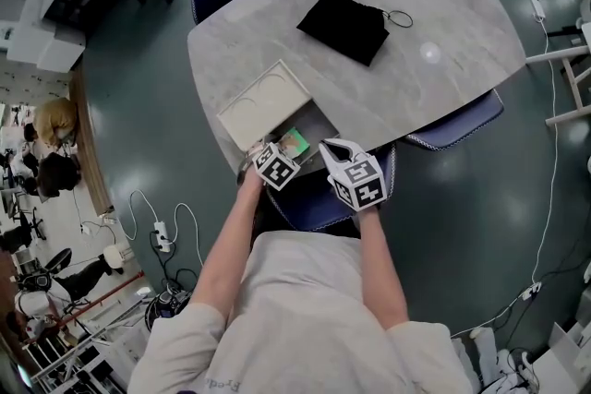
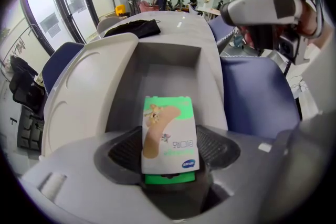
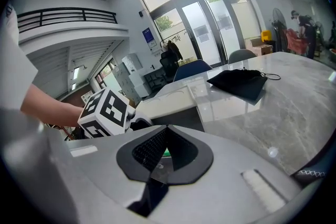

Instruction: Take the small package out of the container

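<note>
step: lifting out | left tool (image 2: pixel 170 148): clamped across the small package (image 2: pixel 169 131) by its side edges, held over the container's (image 2: pixel 168 55) near end at the worktop (image 3: pixel 294 107) edge | right tool (image 3: pixel 167 136): clenched, empty, standing by, probably so as not to obstruct

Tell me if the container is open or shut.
Open. Its lid lies turned aside on the table, and the container shows its grey inside beyond the small package held in the left gripper.
</note>
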A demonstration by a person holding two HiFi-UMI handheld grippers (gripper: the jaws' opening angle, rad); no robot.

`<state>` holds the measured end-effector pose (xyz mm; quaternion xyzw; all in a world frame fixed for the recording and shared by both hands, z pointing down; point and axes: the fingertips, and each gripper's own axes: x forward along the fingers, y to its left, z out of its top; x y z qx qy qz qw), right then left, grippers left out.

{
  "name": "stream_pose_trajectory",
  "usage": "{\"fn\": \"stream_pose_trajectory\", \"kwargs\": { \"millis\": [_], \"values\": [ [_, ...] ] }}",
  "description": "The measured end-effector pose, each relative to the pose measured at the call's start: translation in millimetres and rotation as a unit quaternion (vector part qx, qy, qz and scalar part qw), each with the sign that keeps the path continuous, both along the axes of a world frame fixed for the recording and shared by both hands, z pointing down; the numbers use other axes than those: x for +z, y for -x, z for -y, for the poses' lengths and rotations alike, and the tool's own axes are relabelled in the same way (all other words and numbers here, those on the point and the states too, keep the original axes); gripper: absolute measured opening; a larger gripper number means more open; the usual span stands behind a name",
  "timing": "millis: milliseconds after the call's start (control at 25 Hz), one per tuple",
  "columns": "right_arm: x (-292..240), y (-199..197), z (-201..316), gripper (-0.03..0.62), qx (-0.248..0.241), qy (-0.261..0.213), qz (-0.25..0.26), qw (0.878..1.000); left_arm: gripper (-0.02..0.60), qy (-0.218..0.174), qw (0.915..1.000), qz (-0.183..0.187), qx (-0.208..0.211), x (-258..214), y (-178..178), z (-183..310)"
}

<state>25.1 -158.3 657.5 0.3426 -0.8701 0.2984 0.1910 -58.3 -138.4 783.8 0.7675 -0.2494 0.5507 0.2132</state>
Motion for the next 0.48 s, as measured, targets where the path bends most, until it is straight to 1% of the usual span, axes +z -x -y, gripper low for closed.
{"fn": "stream_pose_trajectory", "kwargs": {
  "millis": [160, 360, 480],
  "values": [
    [1.5, 1.0, 0.2, -0.002, -0.004, 0.000, -0.002, 1.000, 0.351, 0.002, 1.0000, 0.002, -0.002, 1.9, 0.2, 0.6],
    [2.2, -0.5, 3.0, -0.002, -0.006, 0.001, -0.011, 1.000, 0.351, -0.004, 1.0000, 0.001, 0.000, 2.7, 0.4, 1.4],
    [-2.3, -1.3, 5.7, -0.002, -0.002, -0.002, -0.014, 1.000, 0.364, -0.005, 1.0000, 0.004, 0.001, 2.1, 2.5, 1.2]
  ]
}}
